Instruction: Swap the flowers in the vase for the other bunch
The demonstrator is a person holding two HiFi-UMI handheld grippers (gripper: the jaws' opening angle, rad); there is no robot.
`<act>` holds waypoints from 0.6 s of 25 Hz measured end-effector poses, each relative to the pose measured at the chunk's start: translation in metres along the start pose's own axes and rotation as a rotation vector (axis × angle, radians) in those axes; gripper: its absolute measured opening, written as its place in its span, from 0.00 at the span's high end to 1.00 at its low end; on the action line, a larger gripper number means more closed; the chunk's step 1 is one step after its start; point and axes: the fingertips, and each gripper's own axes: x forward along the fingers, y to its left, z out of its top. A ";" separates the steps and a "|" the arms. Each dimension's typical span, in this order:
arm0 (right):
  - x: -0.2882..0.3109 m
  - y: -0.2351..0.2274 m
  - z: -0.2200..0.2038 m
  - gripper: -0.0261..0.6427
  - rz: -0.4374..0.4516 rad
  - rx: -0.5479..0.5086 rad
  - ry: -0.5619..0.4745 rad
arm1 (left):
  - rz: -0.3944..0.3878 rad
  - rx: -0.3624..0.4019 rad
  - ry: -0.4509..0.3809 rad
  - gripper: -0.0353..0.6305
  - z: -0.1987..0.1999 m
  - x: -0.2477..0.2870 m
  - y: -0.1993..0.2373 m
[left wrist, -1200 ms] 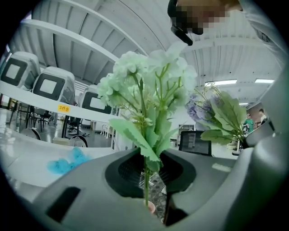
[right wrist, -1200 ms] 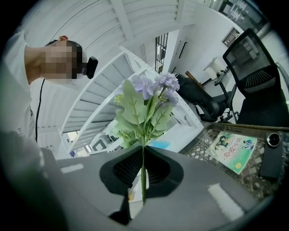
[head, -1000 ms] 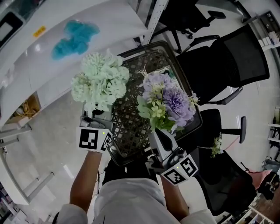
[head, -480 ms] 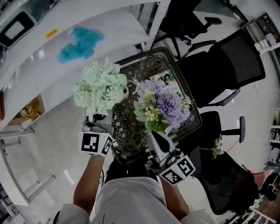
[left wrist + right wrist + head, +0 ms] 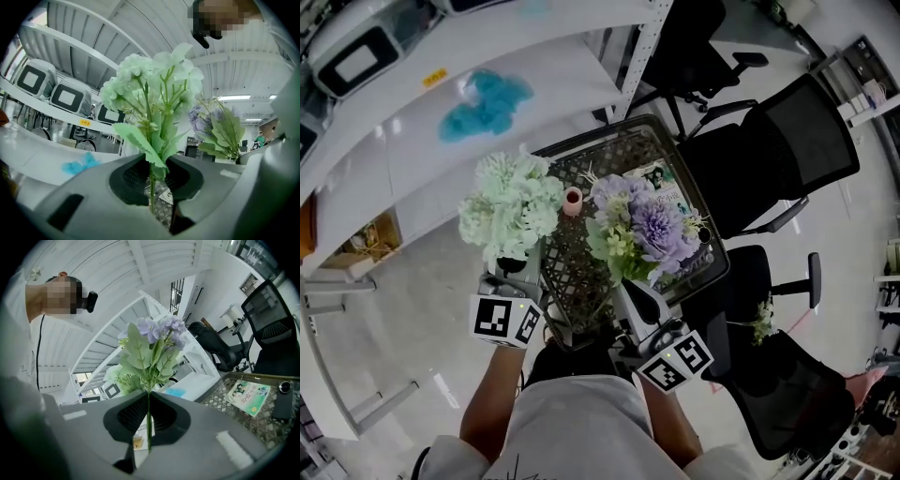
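A pale green flower bunch (image 5: 511, 204) stands upright with its thin stem pinched in my left gripper (image 5: 516, 274), which is shut on it. Beside it on the right, my right gripper (image 5: 628, 289) is shut on the stem of a purple bunch (image 5: 652, 225). In the left gripper view the green stem (image 5: 151, 185) runs between the dark pads of the left gripper (image 5: 152, 187). In the right gripper view the purple bunch (image 5: 152, 345) rises from the right gripper (image 5: 148, 427). Both bunches hang above a black wire basket (image 5: 581, 272). A small pink round container (image 5: 573, 200) sits between them.
A booklet (image 5: 661, 183) and a dark flat device (image 5: 703, 234) lie in the basket. Black office chairs (image 5: 787, 150) stand to the right. A white shelf unit (image 5: 403, 122) with a blue cloth (image 5: 487, 98) lies to the upper left.
Both bunches have shifted a little over the basket, still held. The green bunch no longer covers the pink container, which now shows between the two bunches.
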 end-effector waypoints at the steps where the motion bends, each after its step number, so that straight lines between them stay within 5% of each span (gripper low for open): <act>1: 0.000 0.004 0.000 0.94 0.004 -0.006 -0.001 | -0.004 0.001 0.001 0.85 0.001 -0.004 -0.001; 15: -0.016 0.053 -0.013 0.94 0.035 -0.042 -0.015 | -0.056 -0.013 0.025 0.85 0.005 -0.075 -0.027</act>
